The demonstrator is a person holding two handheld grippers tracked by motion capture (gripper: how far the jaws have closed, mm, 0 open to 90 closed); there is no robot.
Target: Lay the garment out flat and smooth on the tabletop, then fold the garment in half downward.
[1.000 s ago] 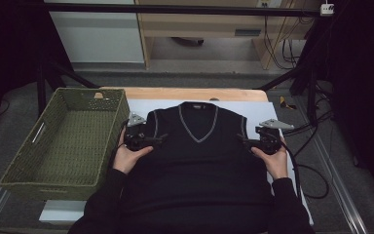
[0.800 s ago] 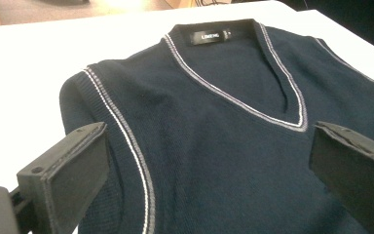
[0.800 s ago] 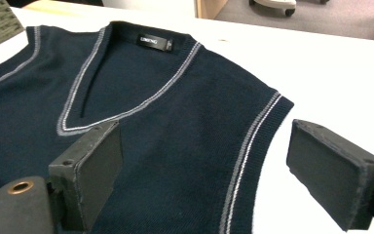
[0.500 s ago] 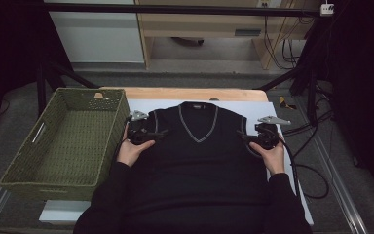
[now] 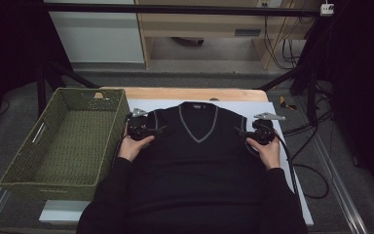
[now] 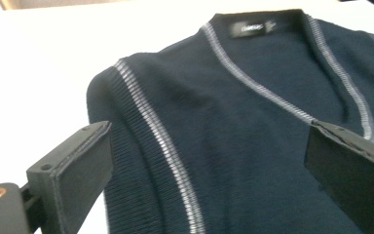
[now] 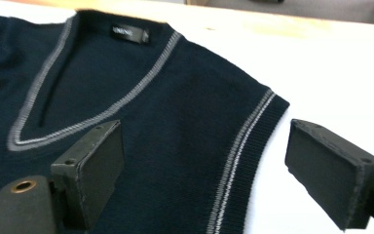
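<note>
A dark navy sleeveless V-neck vest [image 5: 197, 161] with grey trim lies flat on a white sheet, collar away from me. My left gripper [image 5: 145, 130] hovers over the vest's left armhole, jaws wide apart with the grey-striped armhole edge [image 6: 160, 146] below them and nothing clamped. My right gripper [image 5: 253, 134] hangs over the right armhole; its jaws straddle the ribbed armhole edge [image 7: 243, 146] without pressing it. Both shoulders and the collar label [image 7: 130, 32] are plain to see in the gripper views.
A green woven basket [image 5: 58, 146], empty, stands at the left of the vest. The white sheet [image 5: 282, 146] covers a wooden table [image 5: 190, 93]. Cables trail on the floor at the right. Dark stand legs rise at the back left and right.
Both hands have slid forward along the vest's sides toward its shoulders and dropped slightly. The vest has not shifted, and both pairs of jaws stay apart.
</note>
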